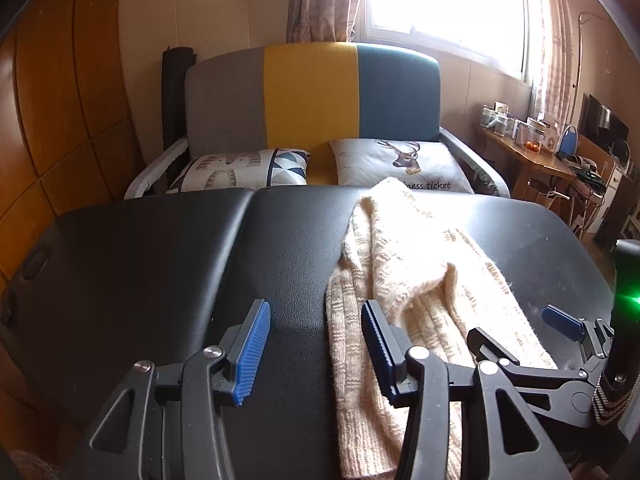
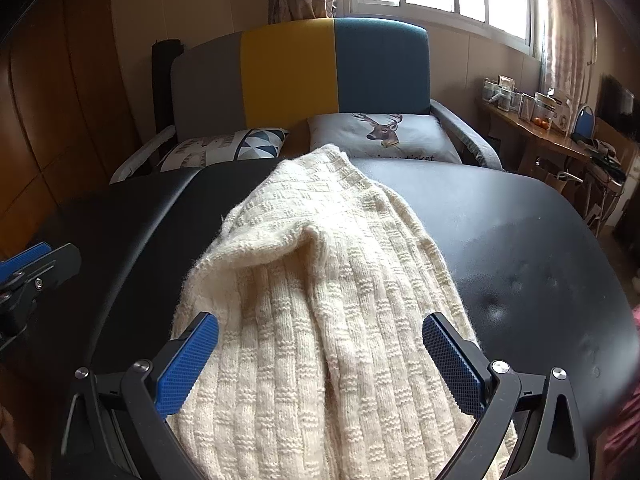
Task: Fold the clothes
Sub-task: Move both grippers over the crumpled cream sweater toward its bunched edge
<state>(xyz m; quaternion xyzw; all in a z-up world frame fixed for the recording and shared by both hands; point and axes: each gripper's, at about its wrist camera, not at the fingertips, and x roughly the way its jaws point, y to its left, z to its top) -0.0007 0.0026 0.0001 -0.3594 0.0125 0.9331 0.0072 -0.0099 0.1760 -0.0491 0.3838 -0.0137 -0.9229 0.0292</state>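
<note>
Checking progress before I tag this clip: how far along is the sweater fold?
Done: the cream knit sweater lies on the black table, bunched into a long strip with a raised fold across its middle. In hand: nothing; the left hand-held gripper and right hand-held gripper are both open, neither pinching fabric. Left: grasping, flattening that fold and folding it into a compact shape.

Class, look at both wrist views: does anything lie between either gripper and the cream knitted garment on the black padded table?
Nothing visible does. The cream knitted garment lies bare on the black padded table; the open right gripper straddles it, and the open left gripper sits at its edge.
</note>
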